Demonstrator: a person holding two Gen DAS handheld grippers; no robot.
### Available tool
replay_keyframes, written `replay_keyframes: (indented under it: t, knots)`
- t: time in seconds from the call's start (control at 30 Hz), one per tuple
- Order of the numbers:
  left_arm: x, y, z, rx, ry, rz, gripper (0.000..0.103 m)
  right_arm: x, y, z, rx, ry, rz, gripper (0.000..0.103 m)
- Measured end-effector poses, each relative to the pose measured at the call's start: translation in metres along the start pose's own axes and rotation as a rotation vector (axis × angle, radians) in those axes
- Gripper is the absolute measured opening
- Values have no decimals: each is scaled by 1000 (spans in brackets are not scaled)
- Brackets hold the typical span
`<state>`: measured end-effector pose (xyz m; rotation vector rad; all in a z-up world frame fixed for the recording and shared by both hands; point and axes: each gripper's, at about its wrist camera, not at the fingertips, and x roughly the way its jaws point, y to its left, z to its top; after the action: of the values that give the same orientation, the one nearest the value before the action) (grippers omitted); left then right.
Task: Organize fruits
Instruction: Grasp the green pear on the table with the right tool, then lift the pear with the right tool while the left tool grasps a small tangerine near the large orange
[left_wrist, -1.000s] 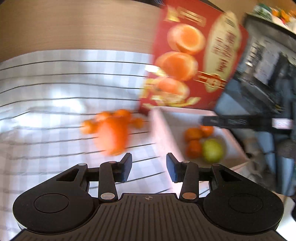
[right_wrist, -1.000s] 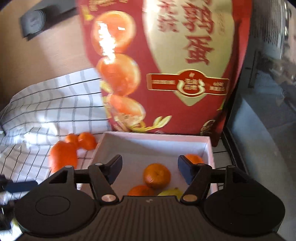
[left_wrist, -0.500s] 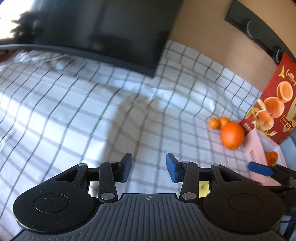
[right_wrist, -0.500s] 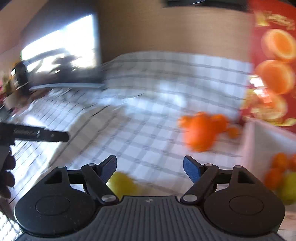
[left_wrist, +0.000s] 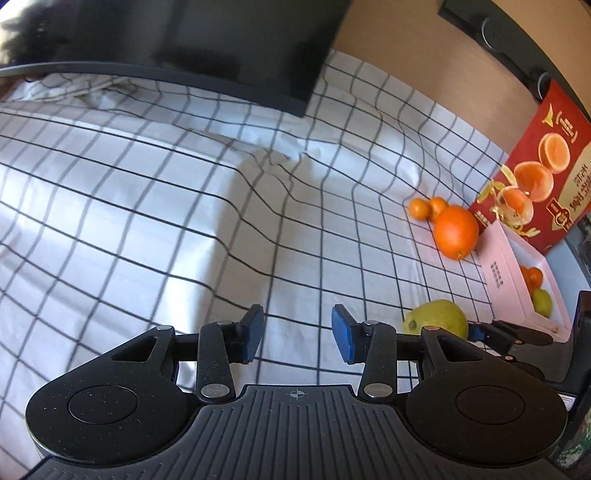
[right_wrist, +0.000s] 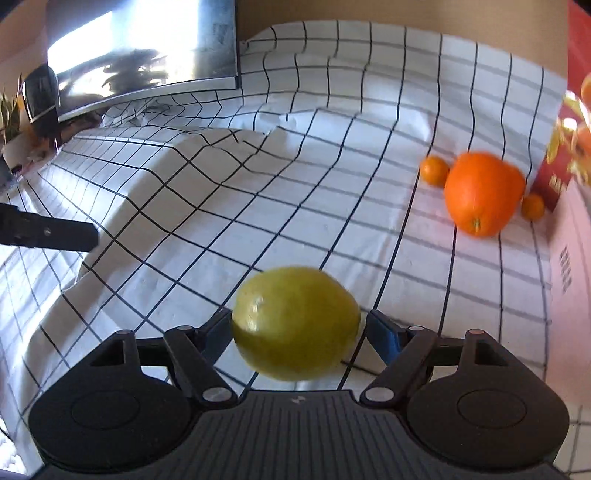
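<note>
With some fruit already in the pink box (left_wrist: 496, 275), the right gripper (right_wrist: 297, 326) closes its fingers around a lemon (right_wrist: 295, 323) on the counter, 3 oranges (right_wrist: 482, 192) remain, and the left gripper (left_wrist: 297, 334) is spread empty.

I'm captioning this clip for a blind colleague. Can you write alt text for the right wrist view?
A yellow-green lemon sits between the closing jaws of the right gripper, above a white checked tablecloth; a small gap shows at the right pad. Farther right lie a large orange and two small tangerines, near a pink box.
</note>
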<state>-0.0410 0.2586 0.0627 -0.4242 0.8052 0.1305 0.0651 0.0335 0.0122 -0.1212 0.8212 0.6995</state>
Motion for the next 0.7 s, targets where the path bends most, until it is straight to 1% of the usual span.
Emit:
replay_keyframes:
  t: [0.03, 0.07, 0.13, 0.23, 0.37, 0.5, 0.6, 0.7]
  knots:
    - [4, -2, 0, 6, 8, -9, 45, 0, -2, -2, 10, 0, 8, 69]
    - [7, -3, 0, 12, 16, -18, 45, 0, -4, -3, 19, -8, 21, 68]
    - [16, -8, -1, 25, 37, -38, 45, -4, -3, -4, 26, -8, 13, 67]
    - [27, -17, -2, 52, 59, -75, 45, -12, -5, -7, 21, -8, -24, 67]
    - [45, -34, 0, 118, 70, -138, 45, -34, -22, -17, 84, -20, -49, 67]
    - [67, -60, 7, 247, 86, -211, 45, -65, -48, -37, 156, -28, -140, 67]
    - [84, -83, 16, 355, 95, -240, 44, -84, -69, -53, 196, -25, -245, 67]
    - [99, -100, 28, 387, 91, -255, 44, -96, -91, -68, 254, -14, -333, 67]
